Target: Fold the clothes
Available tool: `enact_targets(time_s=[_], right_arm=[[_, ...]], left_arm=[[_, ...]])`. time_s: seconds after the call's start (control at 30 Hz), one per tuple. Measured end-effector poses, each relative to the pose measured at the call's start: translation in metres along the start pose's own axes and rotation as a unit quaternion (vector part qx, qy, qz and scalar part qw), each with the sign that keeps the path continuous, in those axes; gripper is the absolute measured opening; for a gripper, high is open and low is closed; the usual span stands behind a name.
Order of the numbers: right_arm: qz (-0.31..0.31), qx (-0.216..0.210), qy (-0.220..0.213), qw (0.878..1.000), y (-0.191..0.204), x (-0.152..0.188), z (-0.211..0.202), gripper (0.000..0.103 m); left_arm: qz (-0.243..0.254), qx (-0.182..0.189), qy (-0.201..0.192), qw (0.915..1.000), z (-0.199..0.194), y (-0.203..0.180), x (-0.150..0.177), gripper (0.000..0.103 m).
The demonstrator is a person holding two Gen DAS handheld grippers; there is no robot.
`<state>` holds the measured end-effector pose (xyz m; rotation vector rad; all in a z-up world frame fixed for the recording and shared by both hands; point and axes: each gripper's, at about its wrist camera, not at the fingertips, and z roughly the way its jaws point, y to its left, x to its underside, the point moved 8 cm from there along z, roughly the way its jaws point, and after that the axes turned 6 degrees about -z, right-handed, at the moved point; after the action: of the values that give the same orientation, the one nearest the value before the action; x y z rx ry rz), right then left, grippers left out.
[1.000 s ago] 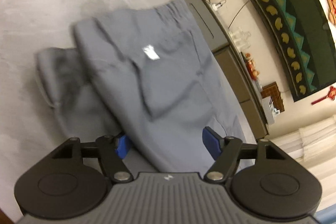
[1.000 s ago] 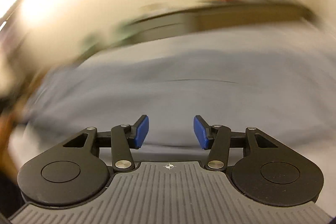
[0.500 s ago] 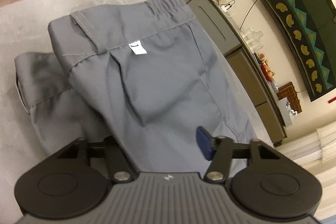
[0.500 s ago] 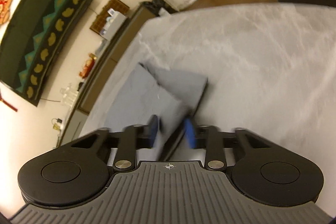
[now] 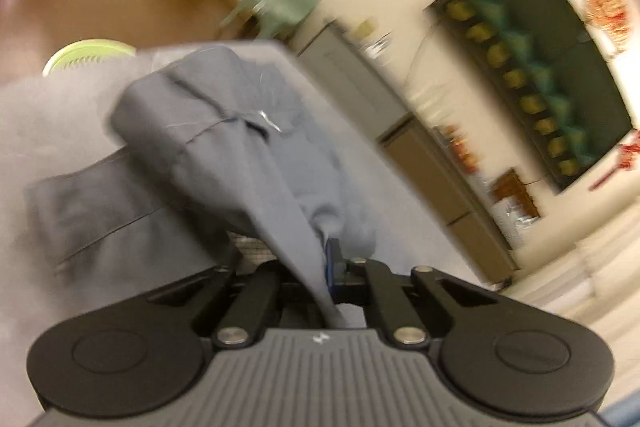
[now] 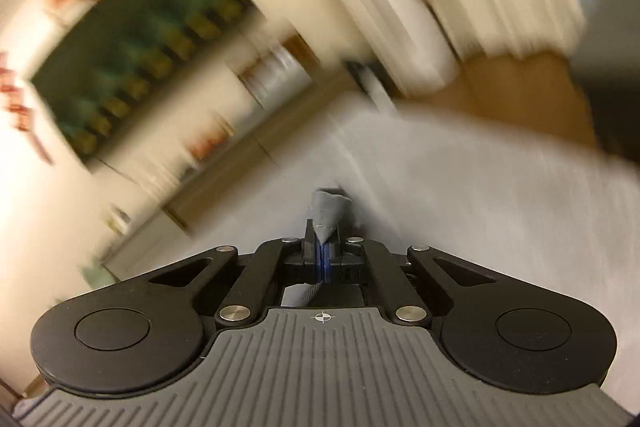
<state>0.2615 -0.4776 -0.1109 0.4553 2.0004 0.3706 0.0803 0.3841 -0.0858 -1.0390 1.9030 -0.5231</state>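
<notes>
Grey trousers (image 5: 224,147) lie partly on a pale grey table (image 5: 52,115). My left gripper (image 5: 326,267) is shut on an edge of the trousers, and the cloth rises from the table to the jaws in a bunched drape. My right gripper (image 6: 324,259) is shut on a small corner of the same grey cloth (image 6: 328,211), which pokes up past the blue pads (image 6: 327,263). A darker folded part of the trousers (image 5: 100,211) stays flat on the table at the left. Both views are motion-blurred.
A lime green round object (image 5: 86,53) sits at the table's far left edge. Low cabinets (image 5: 420,167) line the wall behind the table, with a dark wall hanging (image 5: 552,79) above. Green chairs (image 5: 280,7) stand on the wooden floor. The table surface (image 6: 480,195) stretches ahead of the right gripper.
Both grippers have shut on the trousers and lifted the cloth off the table. A second ago both were open above the flat trousers.
</notes>
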Motion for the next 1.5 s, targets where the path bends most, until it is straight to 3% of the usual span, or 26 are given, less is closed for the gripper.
enact_targets(time_s=[0.03,0.07,0.13,0.27,0.4,0.43,0.5,0.53,0.57,0.6,0.67,0.73,0.8,0.87,1.03,1.2,1.23,1.27,1.3,1.37,1.47,1.5], right_arm=[[-0.009,-0.004,-0.016,1.0,0.002,-0.006,-0.006,0.0],[0.008,0.014,0.022,1.0,-0.012,0.007,0.009,0.0],[0.037,0.034,0.07,0.996,-0.029,0.024,0.027,0.0],[0.051,0.04,0.094,0.993,-0.031,0.031,0.035,0.0],[0.024,0.047,0.061,0.997,-0.022,0.024,0.024,0.0],[0.019,0.049,0.056,0.997,-0.021,0.023,0.023,0.0],[0.026,0.062,0.095,0.993,-0.028,0.036,0.033,0.0],[0.024,0.061,0.094,0.993,-0.027,0.037,0.033,0.0],[0.022,0.061,0.093,0.994,-0.026,0.037,0.033,0.0],[0.018,0.062,0.094,0.993,-0.024,0.037,0.034,0.0],[0.006,0.066,0.103,0.992,-0.02,0.038,0.038,0.0],[-0.008,0.068,0.107,0.992,-0.016,0.037,0.044,0.0],[-0.017,0.068,0.112,0.991,-0.014,0.034,0.049,0.0],[-0.016,0.065,0.111,0.991,-0.015,0.032,0.052,0.0],[-0.029,0.057,0.111,0.992,-0.011,0.033,0.054,0.0],[-0.031,0.051,0.112,0.992,-0.013,0.034,0.05,0.001],[-0.023,0.055,0.107,0.992,-0.017,0.032,0.045,0.013],[-0.014,0.058,0.1,0.993,-0.021,0.029,0.039,0.033],[0.004,0.063,0.082,0.995,-0.029,0.023,0.028,0.039],[0.033,0.058,0.059,0.996,-0.043,0.017,0.006,0.045],[0.06,0.06,0.07,0.994,-0.061,0.028,-0.016,0.047],[0.067,0.063,0.076,0.993,-0.064,0.032,-0.018,0.048]], left_arm=[[-0.005,-0.017,0.023,0.9996,-0.001,0.014,0.012,0.003],[-0.015,-0.039,0.057,0.9975,0.005,0.03,0.027,0.003],[-0.013,-0.074,0.075,0.9944,0.008,0.047,0.038,0.005],[-0.006,-0.098,0.078,0.9921,0.004,0.059,0.041,0.007],[0.026,-0.068,0.029,0.9969,-0.021,0.041,0.036,0.007],[0.029,-0.075,0.032,0.9963,-0.02,0.042,0.037,0.007],[0.012,-0.102,0.042,0.9939,-0.018,0.055,0.038,0.021],[-0.005,-0.106,0.036,0.9937,-0.022,0.06,0.035,0.022],[-0.025,-0.096,0.025,0.9948,-0.028,0.064,0.03,0.032],[-0.046,-0.088,0.012,0.995,-0.034,0.067,0.023,0.052],[-0.085,-0.083,-0.013,0.9929,-0.042,0.077,0.008,0.07],[-0.12,-0.086,-0.029,0.9887,-0.045,0.089,-0.004,0.064],[-0.115,-0.106,-0.023,0.9874,-0.039,0.099,-0.008,0.012],[-0.084,-0.123,-0.029,0.9884,-0.04,0.102,-0.011,0.012],[-0.06,-0.182,-0.007,0.9815,-0.027,0.108,0.002,0.013],[-0.098,-0.188,-0.029,0.9768,-0.043,0.111,-0.004,0.033],[-0.11,-0.186,-0.04,0.9756,-0.053,0.111,-0.004,0.036],[-0.115,-0.19,-0.058,0.9733,-0.067,0.11,-0.006,0.045],[-0.112,-0.203,-0.085,0.9691,-0.083,0.107,-0.008,0.058],[-0.107,-0.187,-0.091,0.9724,-0.101,0.099,0.006,0.07],[-0.1,-0.149,-0.085,0.9801,-0.123,0.085,0.031,0.075],[-0.102,-0.139,-0.061,0.9832,-0.12,0.083,0.046,0.075]])
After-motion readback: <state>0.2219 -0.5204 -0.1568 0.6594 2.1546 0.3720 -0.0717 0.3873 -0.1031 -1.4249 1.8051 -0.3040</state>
